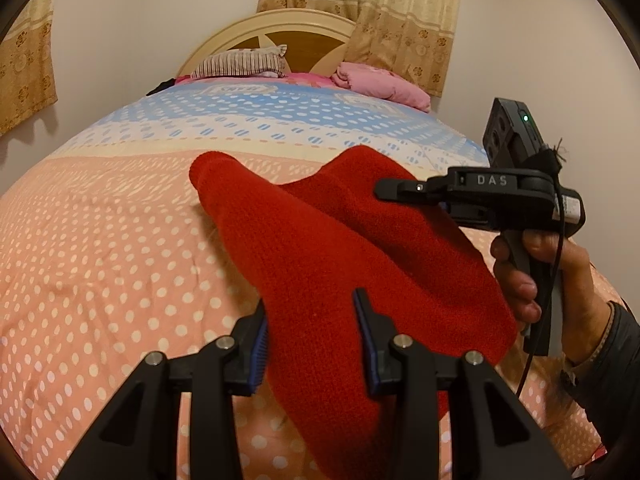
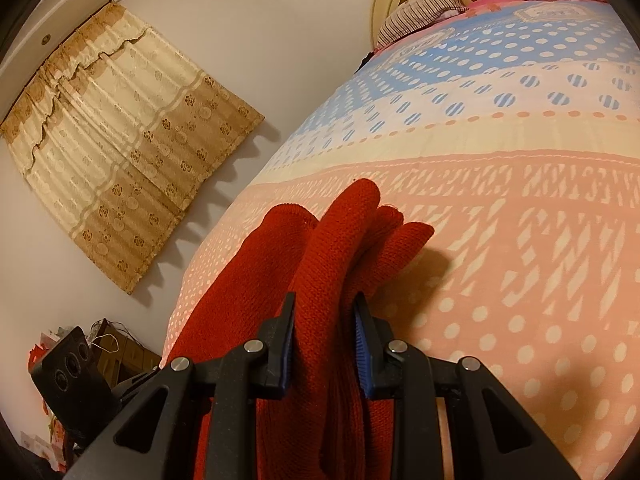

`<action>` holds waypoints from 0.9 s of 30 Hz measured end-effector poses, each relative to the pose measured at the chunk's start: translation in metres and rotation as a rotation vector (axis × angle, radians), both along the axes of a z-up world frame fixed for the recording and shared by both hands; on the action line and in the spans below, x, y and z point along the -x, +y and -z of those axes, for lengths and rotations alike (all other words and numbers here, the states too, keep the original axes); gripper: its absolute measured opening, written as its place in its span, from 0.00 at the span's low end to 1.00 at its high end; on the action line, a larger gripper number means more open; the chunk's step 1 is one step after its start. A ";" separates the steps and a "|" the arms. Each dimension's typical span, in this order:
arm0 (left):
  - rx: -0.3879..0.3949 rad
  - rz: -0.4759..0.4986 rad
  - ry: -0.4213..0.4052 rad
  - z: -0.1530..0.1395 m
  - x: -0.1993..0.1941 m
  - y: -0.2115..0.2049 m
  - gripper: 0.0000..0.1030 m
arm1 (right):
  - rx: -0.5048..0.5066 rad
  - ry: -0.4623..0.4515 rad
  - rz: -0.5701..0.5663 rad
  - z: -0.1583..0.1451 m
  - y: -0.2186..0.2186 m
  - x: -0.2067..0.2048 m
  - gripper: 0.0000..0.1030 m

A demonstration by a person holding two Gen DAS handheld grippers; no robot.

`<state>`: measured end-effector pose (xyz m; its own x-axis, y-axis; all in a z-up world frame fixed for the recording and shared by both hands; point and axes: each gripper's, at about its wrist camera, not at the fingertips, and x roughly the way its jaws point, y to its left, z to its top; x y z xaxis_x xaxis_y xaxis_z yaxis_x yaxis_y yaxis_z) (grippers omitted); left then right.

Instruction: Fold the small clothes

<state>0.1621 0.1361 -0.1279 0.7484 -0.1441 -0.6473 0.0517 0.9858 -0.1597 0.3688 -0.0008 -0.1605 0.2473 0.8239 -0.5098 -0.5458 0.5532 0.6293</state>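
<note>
A red knitted garment (image 1: 320, 248) hangs lifted above the bed, stretched between both grippers. In the left wrist view my left gripper (image 1: 314, 340) is shut on its near edge, with the cloth filling the gap between the blue pads. To the right, a hand (image 1: 532, 276) holds my right gripper (image 1: 390, 191), whose tip is closed on the garment's far corner. In the right wrist view the right gripper (image 2: 325, 336) pinches a bunched fold of the red garment (image 2: 344, 232), and loose folds spill ahead onto the quilt. The left gripper's body (image 2: 68, 376) shows at lower left.
The bed's quilt (image 1: 100, 260) is pink with white dots, turning blue farther off. A striped pillow (image 1: 240, 64) and a pink blanket (image 1: 380, 84) lie by the headboard (image 1: 312, 40). A curtain (image 2: 120, 152) hangs on the wall left of the bed, with clutter (image 2: 120, 352) on the floor.
</note>
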 end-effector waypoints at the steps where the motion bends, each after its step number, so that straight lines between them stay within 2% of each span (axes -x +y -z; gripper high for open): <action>1: 0.000 -0.003 0.003 0.002 0.002 0.001 0.39 | 0.002 0.000 -0.004 0.000 0.002 0.000 0.25; 15: 0.016 -0.011 0.022 0.017 0.006 0.012 0.40 | 0.010 0.021 -0.001 0.009 0.003 -0.003 0.25; 17: 0.016 -0.026 0.032 0.019 0.005 0.013 0.49 | 0.012 0.030 0.013 0.012 0.000 -0.004 0.25; 19: 0.010 -0.029 0.036 0.021 0.003 0.013 0.52 | 0.016 0.040 0.025 0.017 -0.003 -0.006 0.25; 20: 0.001 -0.039 0.034 0.021 0.003 0.012 0.59 | 0.021 0.043 0.030 0.019 -0.003 -0.006 0.26; 22: -0.023 -0.053 0.031 0.021 0.003 0.012 0.65 | 0.034 0.049 0.039 0.022 -0.003 -0.008 0.26; 27: -0.038 -0.067 0.033 0.018 0.002 0.014 0.71 | 0.061 0.061 0.063 0.027 -0.005 -0.009 0.27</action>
<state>0.1605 0.1505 -0.1459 0.7338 -0.0686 -0.6759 -0.0197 0.9923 -0.1222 0.3776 -0.0059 -0.1875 0.2647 0.7748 -0.5741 -0.4706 0.6234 0.6244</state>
